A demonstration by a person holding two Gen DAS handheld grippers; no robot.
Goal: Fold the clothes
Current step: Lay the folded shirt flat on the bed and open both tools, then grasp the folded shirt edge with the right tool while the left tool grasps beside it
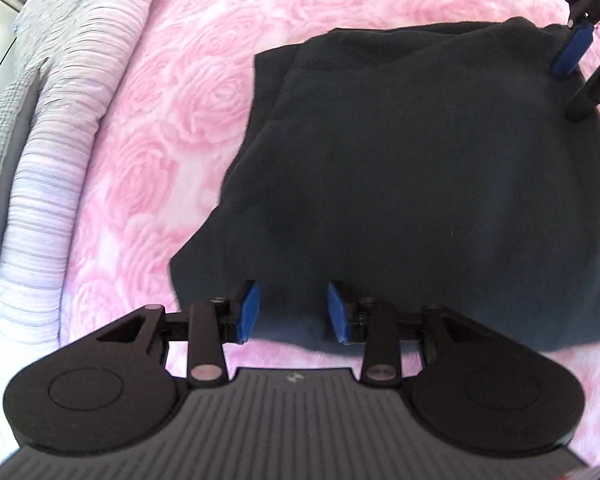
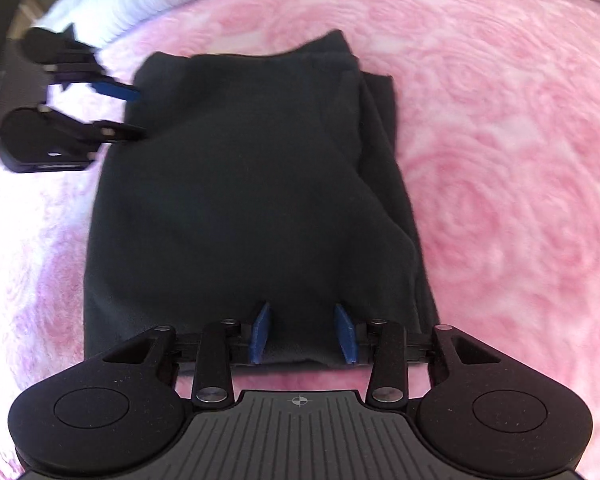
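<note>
Now we are setting both parted grippers, left (image 1: 292,312) and right (image 2: 303,334), on the garment's (image 1: 400,200) edges, holding nothing; pinching comes next.

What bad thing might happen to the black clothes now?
The folded black fleece garment lies on the fuzzy pink rose-patterned blanket, with both grippers open at its edges.

1. Layers stick out unevenly along one side; another fold might come out crooked.
2. If the left gripper or the right gripper pinches only the top layer, the stack may slide apart.
</note>
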